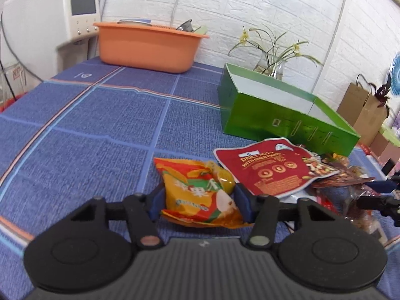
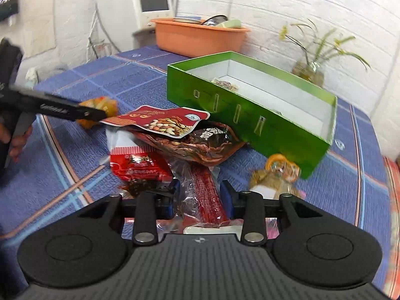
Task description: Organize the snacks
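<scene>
Tablecloth (image 1: pixel 87 125): blue, checked, covering the whole work surface. Orange basin (image 1: pixel 147 47) at the far edge with kitchenware inside, white appliance (image 1: pixel 52 15) behind it. Green box (image 2: pixel 250 115) open-topped, white inside, one small packet (image 2: pixel 226 84) on its floor; vase of flowers (image 1: pixel 273 57) just behind the box.

Snack pile just in front of the box's near wall: red nut pouch (image 1: pixel 272 167) on top, dark brown packet (image 2: pixel 200 145) under it, red-and-white packet (image 2: pixel 136 162) beside that, small tan packet (image 2: pixel 275 175) touching the box's near corner.

Left gripper (image 1: pixel 200 200): half-closed, blue pads pressed against both sides of an orange snack bag (image 1: pixel 200 192), bag pinched and crumpled between them, just left of the nut pouch. Also seen from the right wrist camera, its hand (image 2: pixel 15 140) at frame edge.

Right gripper (image 2: pixel 200 195): half-closed around a clear pouch with a red sausage stick (image 2: pixel 207 192). Left pad against the wrapper; right pad probably touching too, hard to confirm through the plastic glare. Pouch resting at the near end of the pile.
</scene>
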